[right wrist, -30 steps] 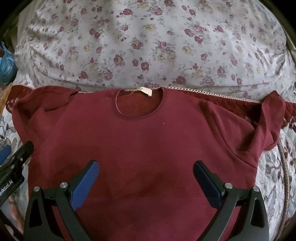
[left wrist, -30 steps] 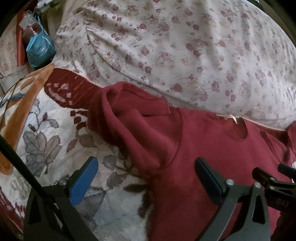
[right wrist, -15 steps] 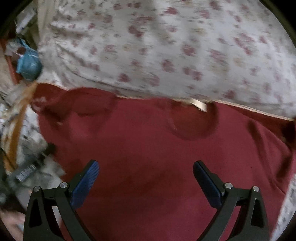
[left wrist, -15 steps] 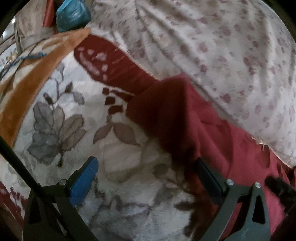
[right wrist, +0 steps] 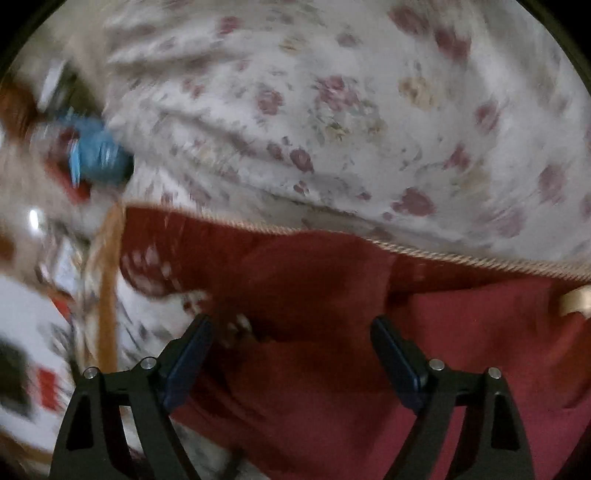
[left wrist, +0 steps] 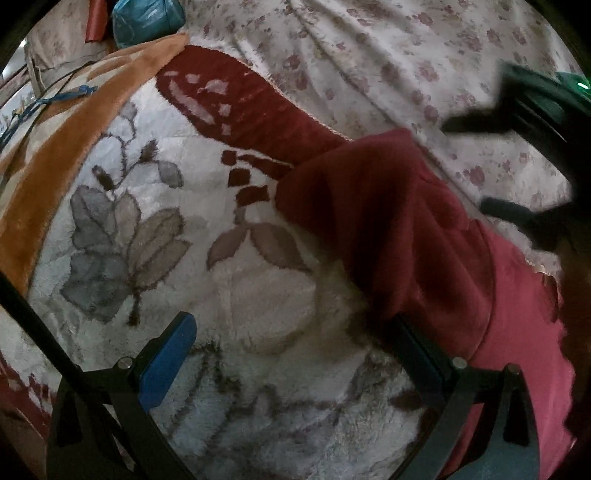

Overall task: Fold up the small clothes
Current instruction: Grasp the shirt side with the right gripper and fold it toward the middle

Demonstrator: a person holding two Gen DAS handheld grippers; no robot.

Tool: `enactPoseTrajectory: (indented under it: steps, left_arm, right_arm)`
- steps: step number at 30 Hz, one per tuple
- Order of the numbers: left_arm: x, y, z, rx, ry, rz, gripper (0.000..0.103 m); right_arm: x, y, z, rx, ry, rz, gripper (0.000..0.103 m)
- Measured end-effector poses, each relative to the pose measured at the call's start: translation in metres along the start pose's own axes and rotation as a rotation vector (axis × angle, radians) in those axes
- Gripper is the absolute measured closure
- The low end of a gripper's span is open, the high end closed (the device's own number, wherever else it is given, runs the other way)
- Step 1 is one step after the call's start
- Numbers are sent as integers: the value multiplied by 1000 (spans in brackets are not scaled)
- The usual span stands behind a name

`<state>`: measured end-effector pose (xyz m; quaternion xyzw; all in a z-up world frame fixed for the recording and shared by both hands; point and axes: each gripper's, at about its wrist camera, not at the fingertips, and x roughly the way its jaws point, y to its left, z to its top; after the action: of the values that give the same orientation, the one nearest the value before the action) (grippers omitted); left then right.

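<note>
A dark red shirt (left wrist: 424,240) lies flat on a plush flower-patterned blanket (left wrist: 258,295). Its left sleeve is folded over and points to the upper left. My left gripper (left wrist: 291,354) is open and low over the blanket, with its right finger at the sleeve's lower edge. My right gripper (right wrist: 291,350) is open and empty above the same sleeve and shoulder of the shirt (right wrist: 332,314). It also shows as a blurred dark shape at the right of the left wrist view (left wrist: 517,166). A beige neck label (right wrist: 574,301) shows at the far right.
A white quilt with pink flowers (left wrist: 369,55) rises behind the shirt, also in the right wrist view (right wrist: 332,110). A blue bag (left wrist: 147,18) sits at the far left corner, blurred in the right wrist view (right wrist: 96,155). An orange blanket border (left wrist: 55,147) runs along the left.
Both grippers have swung to the left toward the shirt's left sleeve. The right gripper has come over the sleeve and into the left wrist view. Both stay open.
</note>
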<state>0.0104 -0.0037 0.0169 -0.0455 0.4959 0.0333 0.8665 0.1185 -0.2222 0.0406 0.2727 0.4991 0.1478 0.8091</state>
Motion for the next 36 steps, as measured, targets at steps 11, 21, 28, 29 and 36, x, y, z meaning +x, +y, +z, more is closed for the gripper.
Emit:
enactPoseTrajectory:
  steps: [11, 21, 28, 29, 36]
  left_arm:
    - [9, 0, 0, -2, 13, 3, 0]
    - [-15, -8, -1, 45, -52, -8, 0]
    - [-45, -19, -17, 127, -90, -84, 0]
    - [-45, -20, -18, 131, -84, -90, 0]
    - [-47, -37, -24, 179, -100, -124, 0]
  right_arm:
    - [83, 3, 32, 79, 41, 59, 49]
    - [-56, -15, 7, -19, -254, 45, 95]
    - [-202, -64, -75, -89, -466, -186, 95]
    - [-212, -80, -89, -75, -464, -260, 95]
    - [-201, -185, -162, 121, -137, -350, 71]
